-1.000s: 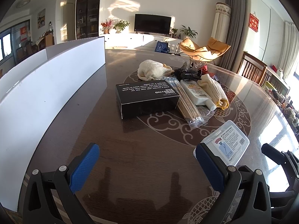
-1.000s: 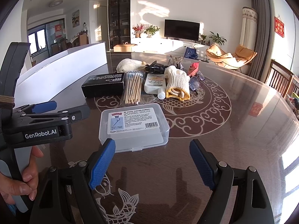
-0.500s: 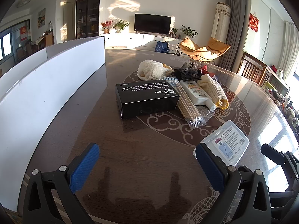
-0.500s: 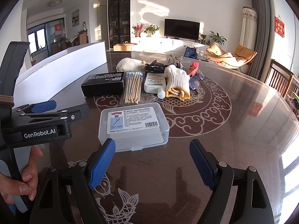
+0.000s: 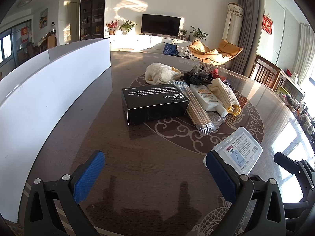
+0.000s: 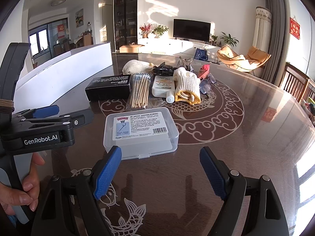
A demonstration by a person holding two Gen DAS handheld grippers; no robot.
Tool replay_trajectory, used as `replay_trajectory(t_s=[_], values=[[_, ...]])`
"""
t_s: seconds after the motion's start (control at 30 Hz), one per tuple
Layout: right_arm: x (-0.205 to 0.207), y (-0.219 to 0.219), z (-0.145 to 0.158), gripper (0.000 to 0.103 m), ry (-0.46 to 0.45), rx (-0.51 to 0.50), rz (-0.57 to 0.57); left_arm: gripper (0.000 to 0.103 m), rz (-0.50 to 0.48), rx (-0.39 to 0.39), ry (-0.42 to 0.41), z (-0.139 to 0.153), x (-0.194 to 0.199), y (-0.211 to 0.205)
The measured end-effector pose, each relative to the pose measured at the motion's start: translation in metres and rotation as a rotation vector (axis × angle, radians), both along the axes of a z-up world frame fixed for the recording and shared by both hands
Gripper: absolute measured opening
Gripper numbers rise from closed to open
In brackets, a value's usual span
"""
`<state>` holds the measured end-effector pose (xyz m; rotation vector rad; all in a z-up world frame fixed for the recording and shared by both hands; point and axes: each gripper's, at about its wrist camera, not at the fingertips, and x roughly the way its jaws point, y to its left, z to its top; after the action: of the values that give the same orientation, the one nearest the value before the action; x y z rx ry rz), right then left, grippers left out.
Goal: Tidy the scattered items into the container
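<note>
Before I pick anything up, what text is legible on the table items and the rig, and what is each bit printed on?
"GenRobot.AI": side of the black left gripper.
"ODOR REMOVING BAR", upside down: top of the black cardboard box.
"KURONI", roughly, in pink: label of the clear plastic lidded box; its fine print and barcode digits are too small.
White lotion tube: orange print, blurred.
Red wall hanging: characters unreadable.
</note>
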<state>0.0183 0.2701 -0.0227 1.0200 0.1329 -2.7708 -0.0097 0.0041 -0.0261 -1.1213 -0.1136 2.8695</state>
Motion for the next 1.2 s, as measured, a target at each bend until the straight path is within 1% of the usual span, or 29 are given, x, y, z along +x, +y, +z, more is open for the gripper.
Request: replay_trajectory(t_s=[1.2], values=[[0.0015, 0.0004, -0.0026, 0.082, -0.009, 0.005, 0.001, 0.103, -0.004, 0.011, -0.001, -0.0006, 0.0017, 0.0021]])
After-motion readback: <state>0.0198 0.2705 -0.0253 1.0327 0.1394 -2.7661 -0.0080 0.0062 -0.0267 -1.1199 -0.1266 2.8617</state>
